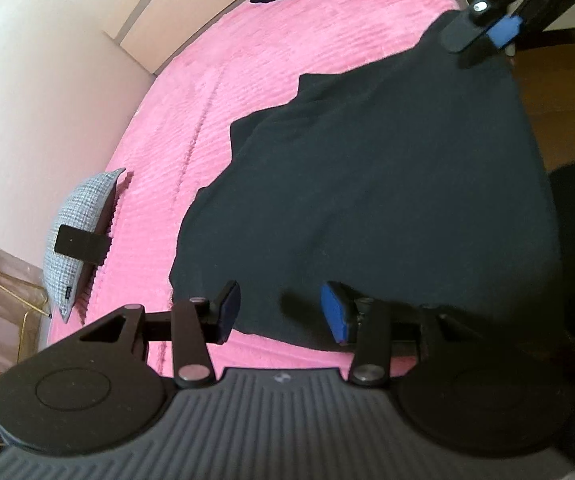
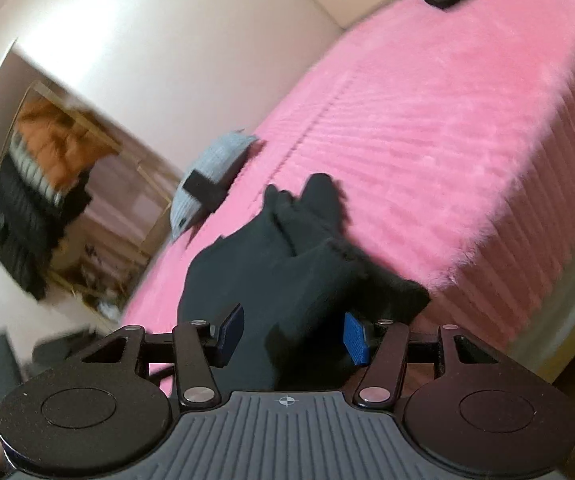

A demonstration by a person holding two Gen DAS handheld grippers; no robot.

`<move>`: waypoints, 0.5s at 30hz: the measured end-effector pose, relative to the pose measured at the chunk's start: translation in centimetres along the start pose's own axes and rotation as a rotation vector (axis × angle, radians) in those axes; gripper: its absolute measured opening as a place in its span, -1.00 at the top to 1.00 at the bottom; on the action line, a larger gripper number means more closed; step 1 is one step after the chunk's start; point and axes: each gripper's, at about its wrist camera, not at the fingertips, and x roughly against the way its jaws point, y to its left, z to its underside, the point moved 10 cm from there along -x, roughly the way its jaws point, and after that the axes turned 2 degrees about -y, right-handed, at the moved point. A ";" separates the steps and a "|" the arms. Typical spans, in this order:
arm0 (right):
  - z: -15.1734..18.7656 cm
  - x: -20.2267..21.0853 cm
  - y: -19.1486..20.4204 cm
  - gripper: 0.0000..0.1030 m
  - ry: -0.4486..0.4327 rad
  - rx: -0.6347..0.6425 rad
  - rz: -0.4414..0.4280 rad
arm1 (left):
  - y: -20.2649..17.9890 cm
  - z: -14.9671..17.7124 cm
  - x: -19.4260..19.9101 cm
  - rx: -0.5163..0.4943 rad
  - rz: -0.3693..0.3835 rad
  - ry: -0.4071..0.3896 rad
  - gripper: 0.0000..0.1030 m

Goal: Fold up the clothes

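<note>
Dark garment [image 1: 367, 184] spread on the pink bed [image 1: 247, 80]. Left gripper [image 1: 283, 314], fingers apart, straddles its near edge at 6 o'clock. Right gripper [image 2: 293, 334], also apart and clasping nothing, has cloth between its fingers.

Black garment [image 1: 387, 184] on pink ribbed bedspread [image 1: 271, 56]; grey-checked pillow [image 1: 81, 208]; tongs' blue pads [image 1: 333, 312]

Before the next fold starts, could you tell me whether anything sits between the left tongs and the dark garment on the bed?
Nothing visible does. The left tongs are open right over the near edge of the dark garment, which lies on the pink bedspread. The grey pillow lies off to the side, apart from the garment.
</note>
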 end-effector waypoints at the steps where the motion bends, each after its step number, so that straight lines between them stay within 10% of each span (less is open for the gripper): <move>1: -0.3 -0.4 -0.2 0.62 0.006 -0.012 0.001 | 0.0 -0.1 -0.2 0.004 0.003 0.002 0.20; 3: -1.0 -0.9 -0.2 0.94 0.023 -0.003 0.010 | 0.1 -0.3 -0.6 0.014 0.009 0.000 0.20; 15: -0.3 0.7 -2.9 0.93 0.014 0.084 0.084 | 3.7 -0.9 -6.3 0.147 0.107 -0.056 0.15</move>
